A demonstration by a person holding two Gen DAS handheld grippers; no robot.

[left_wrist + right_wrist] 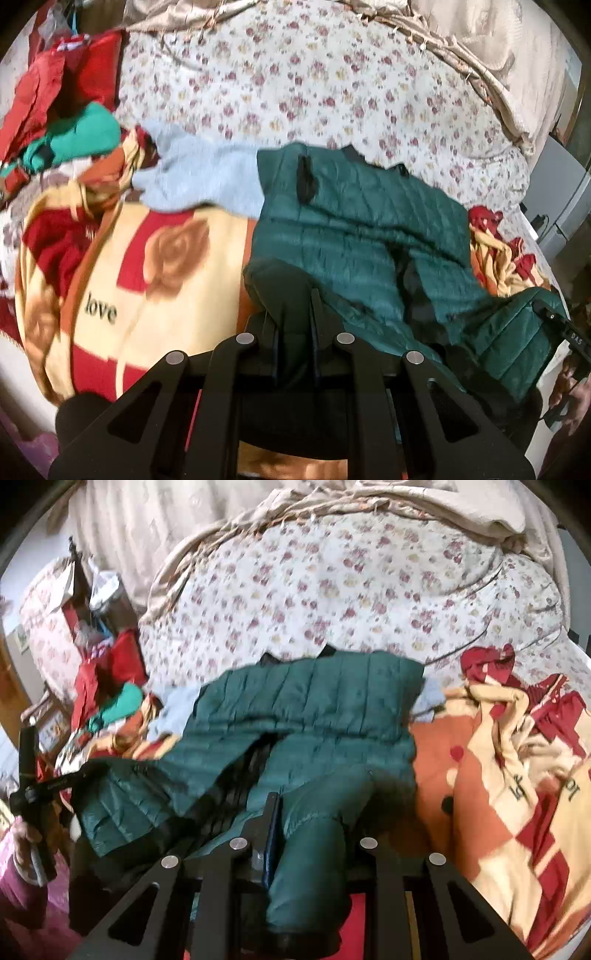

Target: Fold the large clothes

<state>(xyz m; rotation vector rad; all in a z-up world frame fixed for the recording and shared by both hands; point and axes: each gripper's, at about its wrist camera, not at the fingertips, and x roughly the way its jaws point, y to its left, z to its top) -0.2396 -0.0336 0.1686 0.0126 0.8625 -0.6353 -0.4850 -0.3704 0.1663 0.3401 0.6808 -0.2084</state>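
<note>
Clamped in the left gripper (293, 325) is a dark green fold of the quilted jacket (354, 221), whose near left edge bunches between the closed-in fingers. Rightward, the jacket lies spread across the rose-patterned blanket (177, 266) on the floral bedspread (314, 85), collar end away from the person, long axis running from the grippers toward the far side. On the other side, the right gripper (306, 834) pinches a sleeve-like roll of the same jacket, so both ends of the near hem are held.
</note>
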